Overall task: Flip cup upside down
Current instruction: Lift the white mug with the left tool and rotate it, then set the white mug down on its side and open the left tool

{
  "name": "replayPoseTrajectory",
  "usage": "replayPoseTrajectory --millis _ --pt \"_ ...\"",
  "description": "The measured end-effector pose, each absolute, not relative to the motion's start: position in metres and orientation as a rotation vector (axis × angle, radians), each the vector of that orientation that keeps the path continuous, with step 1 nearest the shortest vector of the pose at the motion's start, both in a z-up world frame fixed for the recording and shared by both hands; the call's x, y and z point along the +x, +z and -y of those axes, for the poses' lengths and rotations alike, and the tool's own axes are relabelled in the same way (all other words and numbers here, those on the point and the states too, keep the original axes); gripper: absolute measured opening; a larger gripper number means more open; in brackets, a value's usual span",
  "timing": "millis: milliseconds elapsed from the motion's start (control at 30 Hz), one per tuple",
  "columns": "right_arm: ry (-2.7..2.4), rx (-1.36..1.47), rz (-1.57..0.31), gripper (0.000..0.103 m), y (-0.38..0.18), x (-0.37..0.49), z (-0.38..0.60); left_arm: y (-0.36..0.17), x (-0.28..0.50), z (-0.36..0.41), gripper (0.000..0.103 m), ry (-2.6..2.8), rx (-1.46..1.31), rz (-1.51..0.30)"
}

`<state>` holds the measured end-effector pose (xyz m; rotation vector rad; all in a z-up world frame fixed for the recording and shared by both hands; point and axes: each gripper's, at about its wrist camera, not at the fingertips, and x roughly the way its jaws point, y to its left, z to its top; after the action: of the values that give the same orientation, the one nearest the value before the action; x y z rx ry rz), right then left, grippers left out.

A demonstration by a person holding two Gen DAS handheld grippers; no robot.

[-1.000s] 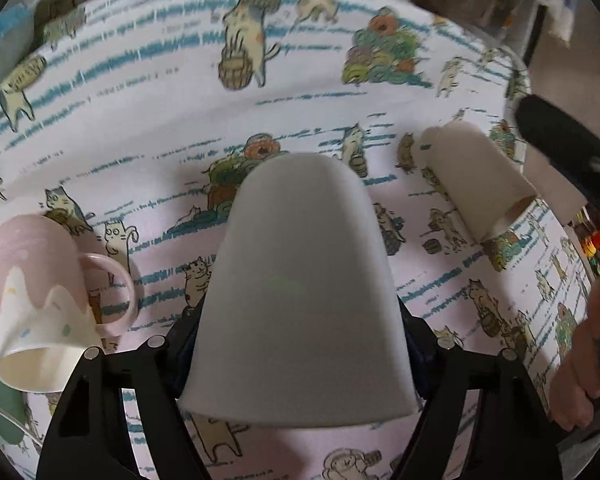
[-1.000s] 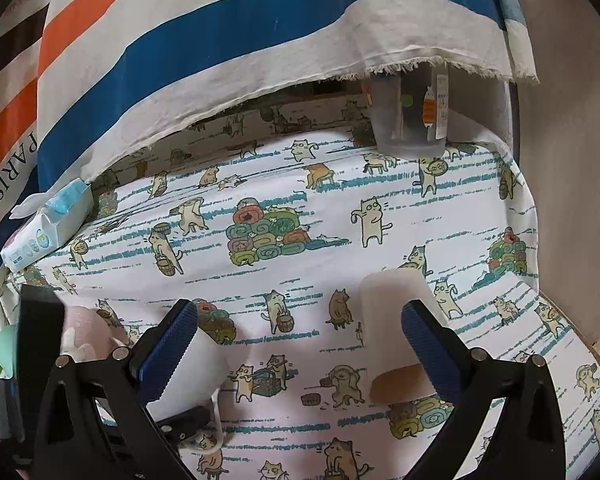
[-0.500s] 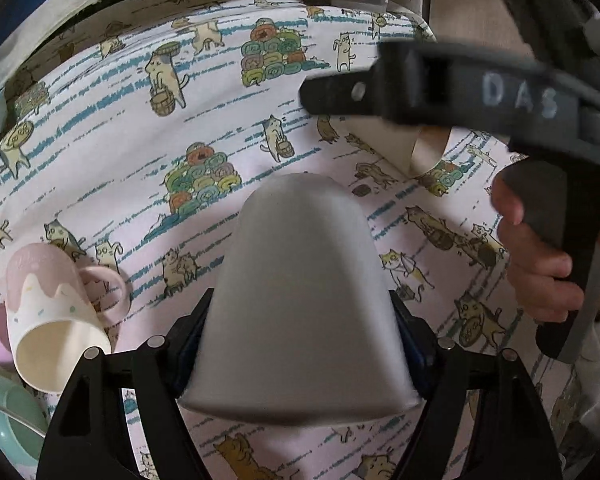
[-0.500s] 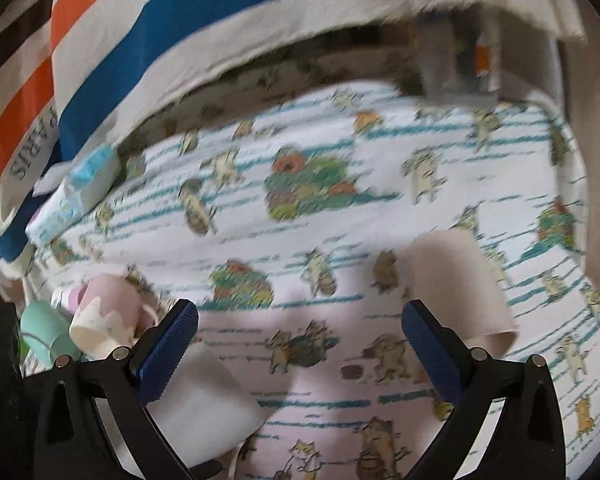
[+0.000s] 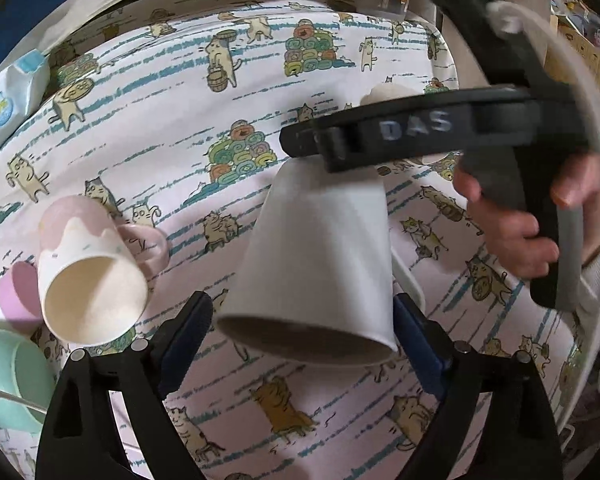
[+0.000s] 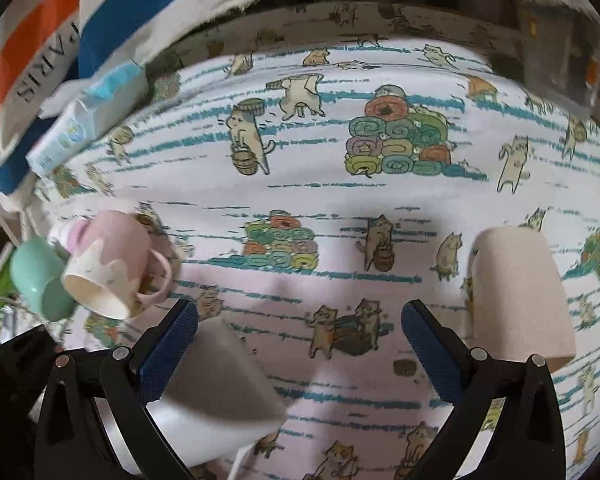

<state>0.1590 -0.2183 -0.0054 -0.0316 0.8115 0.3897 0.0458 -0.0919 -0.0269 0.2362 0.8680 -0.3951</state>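
Observation:
My left gripper (image 5: 304,316) is shut on a white cup (image 5: 316,264), held above the cat-print tablecloth (image 5: 148,112) with its open mouth toward the camera and its base pointing away, tilted. The same cup (image 6: 220,392) shows at the lower left of the right wrist view, beside the left finger. My right gripper (image 6: 300,336) is open and empty above the cloth. Its black body (image 5: 440,128) crosses the left wrist view just beyond the cup's base.
A pink and cream mug (image 5: 88,268) lies on its side at the left, next to a mint cup (image 6: 40,280) and a small pink cup (image 5: 14,292). A beige cup (image 6: 520,292) stands upside down at the right. A tissue pack (image 6: 88,120) lies at the back left.
My left gripper has lifted and tilted the white cup. My right gripper has moved left and closer, across the cup's far end.

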Motion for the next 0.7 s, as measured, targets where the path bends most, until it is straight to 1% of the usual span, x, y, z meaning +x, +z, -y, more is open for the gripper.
replayPoseTrajectory --millis 467,533,600,700 --pt "0.398 -0.12 -0.888 0.103 -0.004 0.159 0.241 -0.026 0.047 0.059 0.089 -0.342 0.202 -0.836" --pt "0.399 -0.144 -0.884 0.103 -0.002 0.153 0.244 -0.026 0.048 0.058 0.085 -0.332 0.21 -0.827" --pt "0.4 -0.159 -0.887 0.103 -0.002 0.147 0.246 -0.026 0.053 0.056 0.072 -0.324 0.203 -0.833" --pt "0.408 -0.17 -0.894 0.103 -0.004 0.137 0.249 -0.025 0.06 0.053 0.062 -0.304 0.195 -0.83"
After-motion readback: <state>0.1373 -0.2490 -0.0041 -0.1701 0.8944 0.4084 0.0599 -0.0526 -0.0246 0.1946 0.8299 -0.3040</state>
